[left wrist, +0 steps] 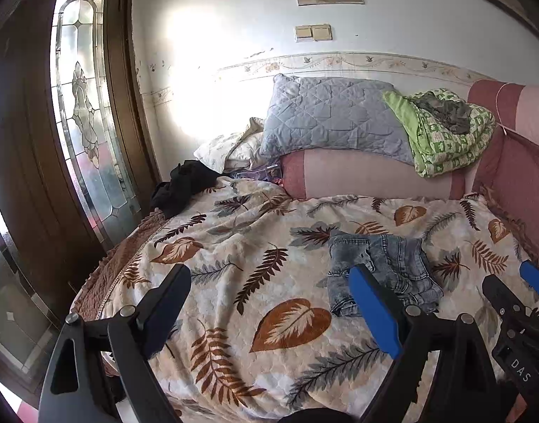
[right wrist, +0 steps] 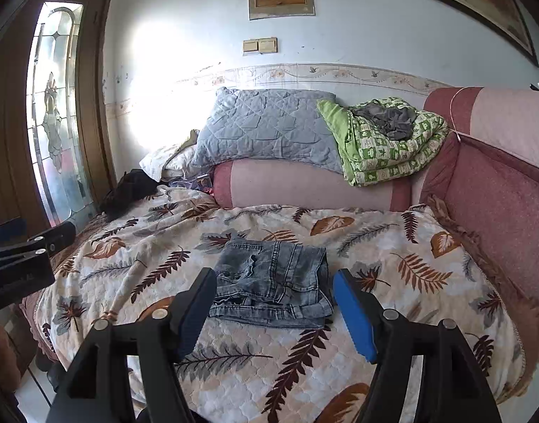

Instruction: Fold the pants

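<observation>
Far left there's a door w/ patterned glass (left wrist: 82,105), right next to the bed's left edge. A black cloth (left wrist: 184,185) sits at that back-left corner, partly off the side. If a hand swings wide that way it could bump the glass or knock the cloth down.

The left gripper (left wrist: 269,303) hangs above the leaf blanket (left wrist: 234,246), fingers spread wide, holding nothing. Lots of bare blanket under it, so that's the free spot to move.

Next come the pants (right wrist: 273,278). They're grey-blue jeans, already folded into a small thick stack, lying flat in the middle of the bed, a bit toward the right. I think the job is nearly done. The stack looks a little lumpy, w/ loose edges at the front. A poke or a drag from a finger could make it slide open & undo the fold. The blanket is soft & bumpy too, so pulling on it could tip the stack.

The right gripper (right wrist: 274,310) floats just in front of the pants, fingers let go & wide apart, nothing in them. It's close, not touching as far as I can see.

Both tools are near each other, so they could knock together.

On the right, the pink sofa arm (right wrist: 498,194) walls that side in. At the back, pillows & a green quilt (right wrist: 385,141) block the way. Less room there.
</observation>
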